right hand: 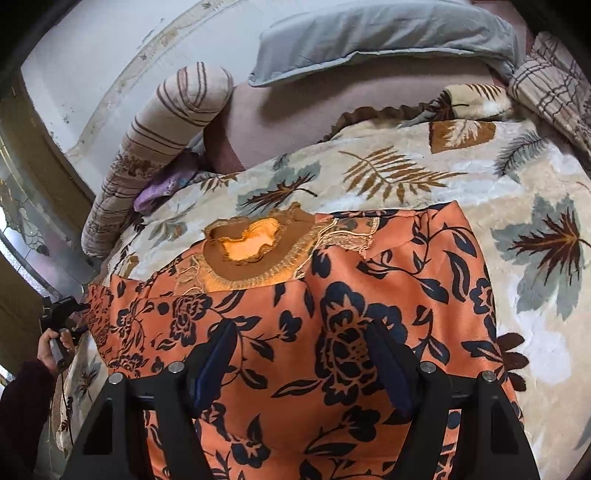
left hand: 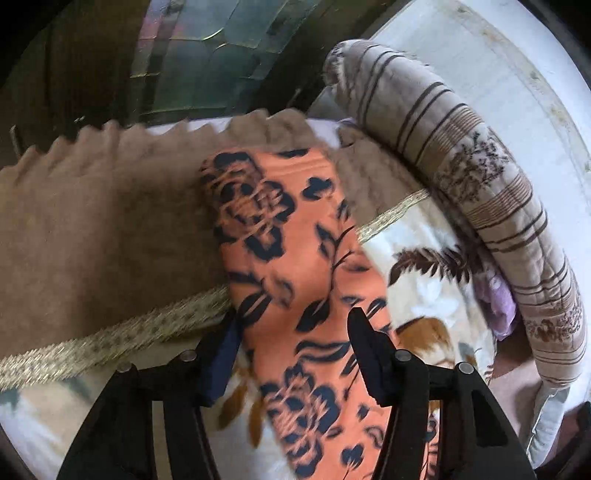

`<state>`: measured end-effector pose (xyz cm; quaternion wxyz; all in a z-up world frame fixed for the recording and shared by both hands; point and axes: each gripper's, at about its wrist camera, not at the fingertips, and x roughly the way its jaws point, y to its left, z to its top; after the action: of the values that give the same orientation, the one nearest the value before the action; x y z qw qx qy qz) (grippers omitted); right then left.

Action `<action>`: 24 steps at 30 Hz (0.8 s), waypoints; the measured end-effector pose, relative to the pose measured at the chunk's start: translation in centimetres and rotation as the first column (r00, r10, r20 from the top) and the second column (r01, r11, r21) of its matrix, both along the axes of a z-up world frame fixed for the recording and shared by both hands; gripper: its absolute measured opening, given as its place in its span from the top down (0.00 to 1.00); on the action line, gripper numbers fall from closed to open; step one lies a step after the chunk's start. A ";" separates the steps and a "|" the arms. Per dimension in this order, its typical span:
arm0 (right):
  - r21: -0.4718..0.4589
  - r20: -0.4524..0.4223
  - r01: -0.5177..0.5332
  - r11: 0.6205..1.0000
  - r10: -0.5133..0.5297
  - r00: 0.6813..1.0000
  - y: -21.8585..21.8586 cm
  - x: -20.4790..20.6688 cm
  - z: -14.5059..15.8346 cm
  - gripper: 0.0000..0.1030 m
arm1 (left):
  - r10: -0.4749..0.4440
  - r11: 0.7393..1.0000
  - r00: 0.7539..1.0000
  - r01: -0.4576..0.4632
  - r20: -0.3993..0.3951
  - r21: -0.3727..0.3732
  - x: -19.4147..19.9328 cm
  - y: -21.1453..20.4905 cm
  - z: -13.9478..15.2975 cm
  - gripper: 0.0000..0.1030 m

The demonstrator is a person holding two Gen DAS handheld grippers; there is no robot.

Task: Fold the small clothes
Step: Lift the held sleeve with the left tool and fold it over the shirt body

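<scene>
An orange garment with a dark navy flower print (right hand: 332, 332) lies spread flat on the bed, its embroidered neckline (right hand: 255, 254) towards the pillows. My right gripper (right hand: 303, 343) hovers open over the garment's middle, nothing pinched between its fingers. In the left wrist view a long strip of the same orange garment (left hand: 288, 240) runs between the fingers of my left gripper (left hand: 291, 332), which stand apart on either side of it without pressing it. Over in the right wrist view, the left gripper (right hand: 64, 310) sits at the garment's left edge, held by a hand (right hand: 48, 350).
The bed carries a cream leaf-print blanket (right hand: 424, 173) with a brown underside and gold trim (left hand: 110, 339). A striped bolster (left hand: 498, 184) runs along the white wall (left hand: 480, 55). A grey pillow (right hand: 369, 33) lies at the head, with a purple cloth (right hand: 159, 188) beside the bolster.
</scene>
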<state>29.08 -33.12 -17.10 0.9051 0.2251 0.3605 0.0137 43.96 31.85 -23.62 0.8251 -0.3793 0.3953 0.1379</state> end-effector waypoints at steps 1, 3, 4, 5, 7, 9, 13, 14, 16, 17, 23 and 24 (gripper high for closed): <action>-0.004 0.001 0.004 1.000 -0.004 1.000 0.0 0.0 0.0 0.27 | -0.001 1.000 1.000 0.001 0.000 0.013 0.5 -0.1 -0.1 0.57; -0.015 0.008 0.015 1.000 -0.015 1.000 -0.2 -0.1 0.1 0.27 | -0.001 0.999 1.000 0.001 -0.014 0.048 1.2 -0.5 -0.3 0.93; -0.015 0.010 0.020 1.000 -0.020 1.000 -0.3 -0.1 0.2 0.27 | -0.002 0.998 1.000 0.003 -0.018 0.060 1.4 -0.6 -0.3 0.93; -0.013 0.011 0.025 1.000 -0.025 1.000 -0.5 -0.1 0.2 0.27 | 0.003 0.995 1.000 -0.001 -0.012 0.105 1.3 -1.2 0.2 0.93; -0.002 0.020 0.044 0.999 -0.044 0.999 -1.0 -0.3 0.5 0.27 | -0.015 0.987 0.999 0.010 0.034 0.162 1.1 -2.5 1.7 0.93; 0.011 0.032 0.064 0.998 -0.064 0.997 -1.5 -0.6 0.8 0.27 | -0.092 0.968 0.993 0.071 0.077 0.241 0.7 -4.9 4.9 0.93; 0.027 0.064 0.103 0.994 -0.105 0.992 -2.3 -1.4 1.8 0.27 | -0.304 0.888 0.946 0.238 0.113 0.394 -0.9 -11.3 11.8 0.93; 0.032 0.072 0.112 0.993 -0.114 0.991 -2.6 -1.6 2.1 0.27 | -0.346 0.868 0.930 0.268 0.122 0.418 -1.4 -12.6 13.0 0.93; 0.045 0.094 0.135 0.990 -0.139 0.986 -3.3 -2.2 2.7 0.27 | -0.481 0.801 0.863 0.363 0.152 0.476 -3.5 -17.7 16.6 0.93; 0.055 0.105 0.147 0.988 -0.152 0.983 -3.7 -2.6 3.1 0.27 | -0.532 0.773 0.832 0.401 0.158 0.491 -4.4 -19.9 17.8 0.93; 0.128 0.151 0.224 0.966 -0.242 0.958 -7.0 -5.6 4.7 0.27 | -0.795 0.565 0.591 0.637 0.137 0.525 -10.9 -35.1 21.0 0.93; 0.140 0.157 0.243 0.960 -0.264 0.952 -7.8 -6.3 4.9 0.27 | -0.824 0.528 0.553 0.671 0.124 0.521 -12.2 -37.5 20.8 0.93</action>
<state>22.75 -40.93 -12.19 0.9122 0.3212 0.2468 -0.0617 31.78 -5.65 -2.83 0.9178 -0.0016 0.3254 -0.2275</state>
